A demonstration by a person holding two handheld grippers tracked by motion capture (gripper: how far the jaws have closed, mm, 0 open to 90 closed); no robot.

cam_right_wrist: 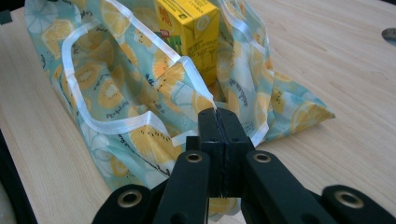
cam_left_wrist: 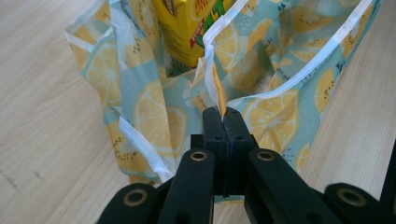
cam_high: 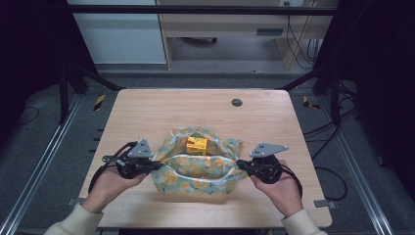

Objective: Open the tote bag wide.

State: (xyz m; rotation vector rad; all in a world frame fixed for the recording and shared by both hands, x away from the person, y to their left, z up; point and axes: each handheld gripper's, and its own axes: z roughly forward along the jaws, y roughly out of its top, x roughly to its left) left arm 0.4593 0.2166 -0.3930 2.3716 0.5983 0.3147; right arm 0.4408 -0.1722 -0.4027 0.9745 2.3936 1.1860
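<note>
A teal fabric bag [cam_high: 195,171] printed with lemon slices and edged in white lies open on the wooden table [cam_high: 147,107]. A yellow drink carton [cam_high: 196,145] stands inside it. My left gripper [cam_high: 157,165] pinches the bag's left rim, its jaws pressed together on the cloth [cam_left_wrist: 219,100]. On the opposite side my right gripper [cam_high: 239,164] is shut on the right rim [cam_right_wrist: 205,100]. The carton [cam_left_wrist: 191,28] rises behind the held edge in the left gripper view, and the carton [cam_right_wrist: 189,35] also stands upright in the right gripper view.
A small dark round grommet [cam_high: 237,102] sits in the table near its far edge. Metal frame rails [cam_high: 44,156] run along both sides of the table. Cabinets and cables stand beyond the far edge.
</note>
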